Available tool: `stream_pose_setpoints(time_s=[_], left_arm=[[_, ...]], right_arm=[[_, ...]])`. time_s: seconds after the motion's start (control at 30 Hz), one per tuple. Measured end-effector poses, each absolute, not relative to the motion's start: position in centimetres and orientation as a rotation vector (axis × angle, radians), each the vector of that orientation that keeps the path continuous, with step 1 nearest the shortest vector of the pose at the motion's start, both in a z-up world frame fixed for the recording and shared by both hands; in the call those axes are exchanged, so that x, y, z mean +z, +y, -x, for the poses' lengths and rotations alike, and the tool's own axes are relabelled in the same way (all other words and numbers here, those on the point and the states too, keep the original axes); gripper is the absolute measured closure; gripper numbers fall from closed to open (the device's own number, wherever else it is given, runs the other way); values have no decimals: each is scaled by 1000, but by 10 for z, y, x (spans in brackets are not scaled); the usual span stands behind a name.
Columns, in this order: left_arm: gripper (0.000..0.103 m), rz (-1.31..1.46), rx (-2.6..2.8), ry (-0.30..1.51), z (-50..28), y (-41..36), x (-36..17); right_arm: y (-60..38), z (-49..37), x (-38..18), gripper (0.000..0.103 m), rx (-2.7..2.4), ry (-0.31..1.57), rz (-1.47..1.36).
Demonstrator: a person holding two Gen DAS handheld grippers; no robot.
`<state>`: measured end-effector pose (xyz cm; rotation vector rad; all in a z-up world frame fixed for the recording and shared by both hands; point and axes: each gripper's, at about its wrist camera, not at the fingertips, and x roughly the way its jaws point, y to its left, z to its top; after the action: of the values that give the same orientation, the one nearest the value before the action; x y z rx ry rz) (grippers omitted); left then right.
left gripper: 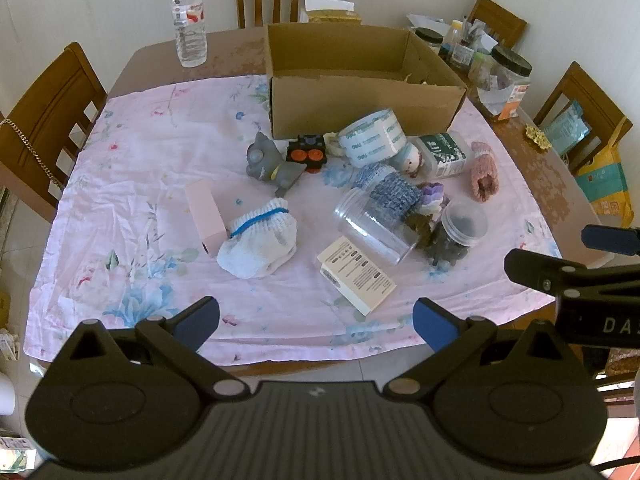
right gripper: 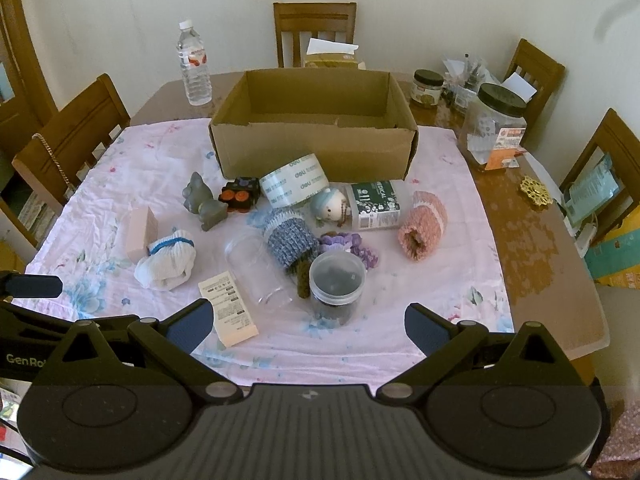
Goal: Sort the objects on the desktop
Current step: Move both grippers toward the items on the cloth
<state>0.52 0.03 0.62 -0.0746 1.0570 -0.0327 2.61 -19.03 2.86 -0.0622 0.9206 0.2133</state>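
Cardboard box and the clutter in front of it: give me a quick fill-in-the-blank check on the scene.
1. The cardboard box sits with its top ____.
2. The roll of tape leans against the ____.
3. The clear jar without a lid lies on its ____.
4. Both grippers' fingers hold ____.

Missing words: open; box; side; nothing

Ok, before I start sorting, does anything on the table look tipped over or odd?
Yes. The clear jar lies on its side with a blue knit sleeve against it, and the tape roll leans tilted against the box. Nothing looks spilled or broken. Both grippers are open and apart from the pile.
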Motion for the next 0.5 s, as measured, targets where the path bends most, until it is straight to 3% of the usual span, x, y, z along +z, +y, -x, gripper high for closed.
stream_pose_setpoints(time_s=[0.5], left_arm=[[1,72,-41,1019,-5,-12,3]], right_arm=[[-199,-24,29,0,277,869,61]])
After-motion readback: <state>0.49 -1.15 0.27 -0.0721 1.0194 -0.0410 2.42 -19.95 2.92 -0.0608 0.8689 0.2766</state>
